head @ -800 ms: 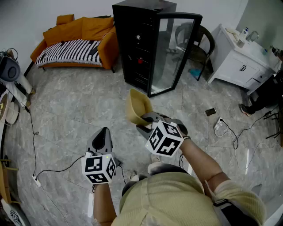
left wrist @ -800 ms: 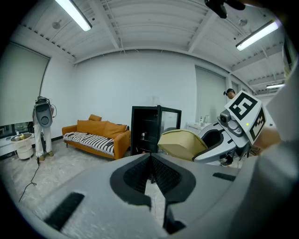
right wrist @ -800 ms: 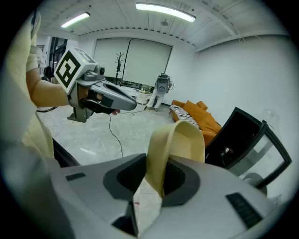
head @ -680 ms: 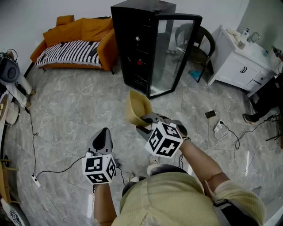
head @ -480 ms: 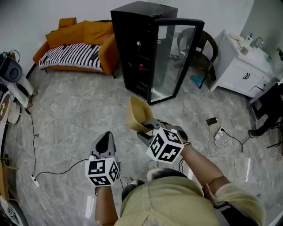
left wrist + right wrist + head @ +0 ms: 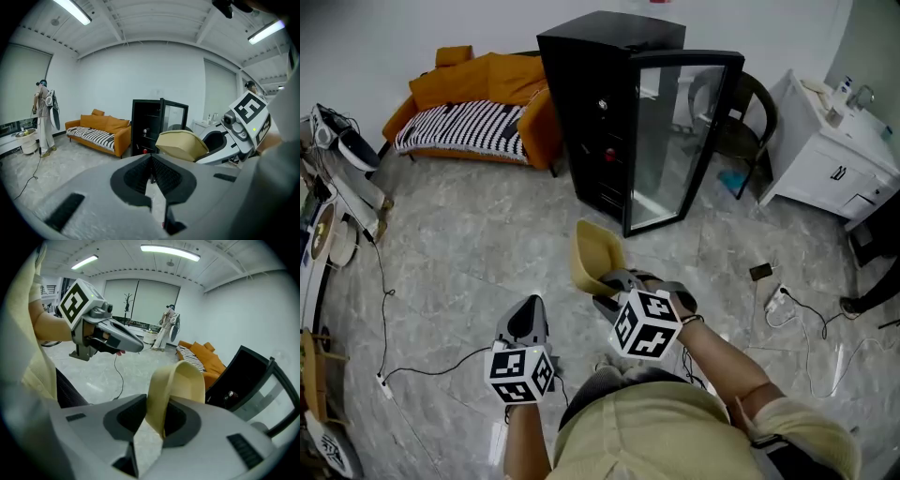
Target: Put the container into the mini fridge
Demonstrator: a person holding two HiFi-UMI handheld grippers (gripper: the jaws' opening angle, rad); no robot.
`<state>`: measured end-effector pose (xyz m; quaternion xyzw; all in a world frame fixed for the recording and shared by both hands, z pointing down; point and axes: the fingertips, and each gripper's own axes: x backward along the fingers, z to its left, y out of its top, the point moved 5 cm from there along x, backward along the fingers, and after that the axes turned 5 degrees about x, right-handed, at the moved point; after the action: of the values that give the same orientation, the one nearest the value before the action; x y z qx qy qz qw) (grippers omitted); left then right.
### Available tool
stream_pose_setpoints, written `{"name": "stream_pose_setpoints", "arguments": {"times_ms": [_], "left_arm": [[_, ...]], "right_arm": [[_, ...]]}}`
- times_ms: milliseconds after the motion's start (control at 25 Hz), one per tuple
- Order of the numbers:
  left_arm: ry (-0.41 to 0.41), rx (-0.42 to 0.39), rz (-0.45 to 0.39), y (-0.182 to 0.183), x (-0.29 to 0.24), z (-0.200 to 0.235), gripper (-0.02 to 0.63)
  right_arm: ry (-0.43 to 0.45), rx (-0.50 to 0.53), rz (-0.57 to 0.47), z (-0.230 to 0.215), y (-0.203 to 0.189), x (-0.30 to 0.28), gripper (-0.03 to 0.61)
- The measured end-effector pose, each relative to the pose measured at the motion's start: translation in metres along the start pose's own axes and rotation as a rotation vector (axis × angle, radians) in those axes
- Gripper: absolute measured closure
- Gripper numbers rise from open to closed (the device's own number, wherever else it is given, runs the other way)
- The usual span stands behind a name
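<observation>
A black mini fridge (image 6: pixel 605 112) stands ahead on the floor with its glass door (image 6: pixel 680 136) swung open to the right. My right gripper (image 6: pixel 607 272) is shut on the wall of a beige container (image 6: pixel 595 251), held up in front of me and short of the fridge. In the right gripper view the container's rim (image 6: pixel 180 387) sits between the pads of that gripper (image 6: pixel 157 416). My left gripper (image 6: pixel 528 307) hangs lower left of it, shut with nothing in it (image 6: pixel 151 161). The left gripper view shows the container (image 6: pixel 180 144) to its right.
An orange sofa (image 6: pixel 478 103) with a striped blanket is left of the fridge. A dark chair (image 6: pixel 741 112) and a white cabinet (image 6: pixel 830 159) stand to the right. Cables (image 6: pixel 806 319) lie on the floor. A person (image 6: pixel 44 112) stands far left.
The fridge and sofa have slid lower in the head view and look a little nearer. Both grippers keep their poses, and the container stays in the right one.
</observation>
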<state>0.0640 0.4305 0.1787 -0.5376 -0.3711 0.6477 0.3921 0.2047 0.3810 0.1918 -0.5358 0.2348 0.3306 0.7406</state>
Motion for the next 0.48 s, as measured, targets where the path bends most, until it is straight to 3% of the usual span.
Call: {"name": "stream_pose_setpoints", "arguments": {"times_ms": [480], "left_arm": [[-0.053, 0.006, 0.002, 0.012, -0.056, 0.008, 0.589]], "right_arm": [[0.043, -0.006, 0.055, -0.015, -0.013, -0.022, 0.480]]}}
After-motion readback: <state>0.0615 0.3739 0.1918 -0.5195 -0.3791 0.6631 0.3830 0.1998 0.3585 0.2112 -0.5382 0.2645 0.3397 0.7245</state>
